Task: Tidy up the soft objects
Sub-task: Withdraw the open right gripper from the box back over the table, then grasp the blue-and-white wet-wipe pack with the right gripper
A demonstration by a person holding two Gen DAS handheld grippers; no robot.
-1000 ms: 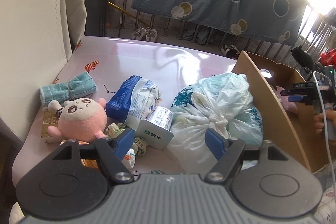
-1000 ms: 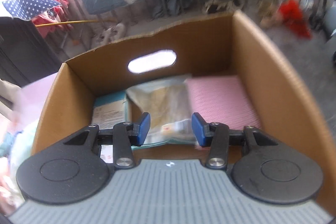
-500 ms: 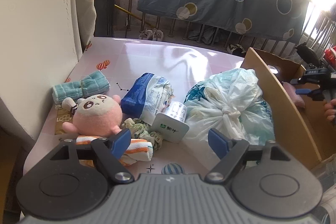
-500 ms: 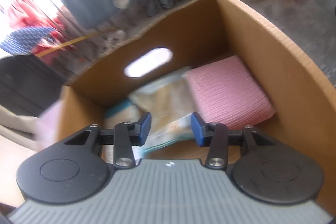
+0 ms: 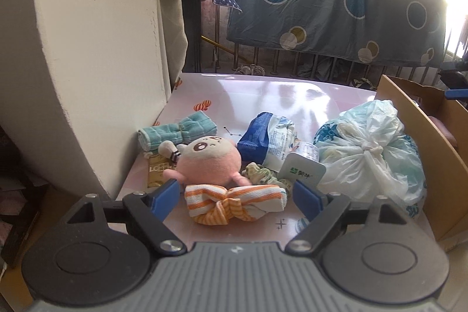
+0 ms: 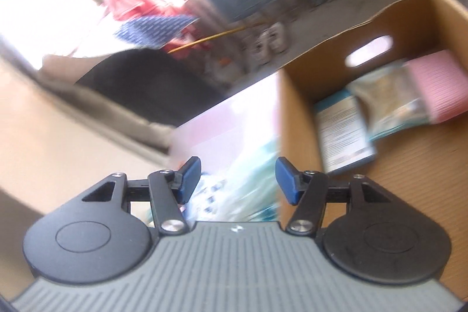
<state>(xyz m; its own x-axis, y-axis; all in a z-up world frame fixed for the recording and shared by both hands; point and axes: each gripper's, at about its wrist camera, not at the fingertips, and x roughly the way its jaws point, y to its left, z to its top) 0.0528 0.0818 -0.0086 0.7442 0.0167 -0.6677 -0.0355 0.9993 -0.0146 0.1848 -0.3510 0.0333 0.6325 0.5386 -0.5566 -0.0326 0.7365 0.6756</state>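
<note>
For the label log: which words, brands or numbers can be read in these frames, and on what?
"LC", the rest hidden: brown-gold flat packet beside the pink round plush toy.
Green logo with characters, too small: white plastic cup lid.
Fine print, too small: blue-white soft pack.
Blurred print: teal-edged leaflet in the cardboard box.

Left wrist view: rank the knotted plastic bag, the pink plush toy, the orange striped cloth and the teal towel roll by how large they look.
1. Knotted plastic bag, clearly largest.
2. Orange striped cloth and pink plush toy: they look alike, and the cloth lies nearer the camera, so no ranking.
3. Teal towel roll, smallest, though it lies farthest back.
</note>
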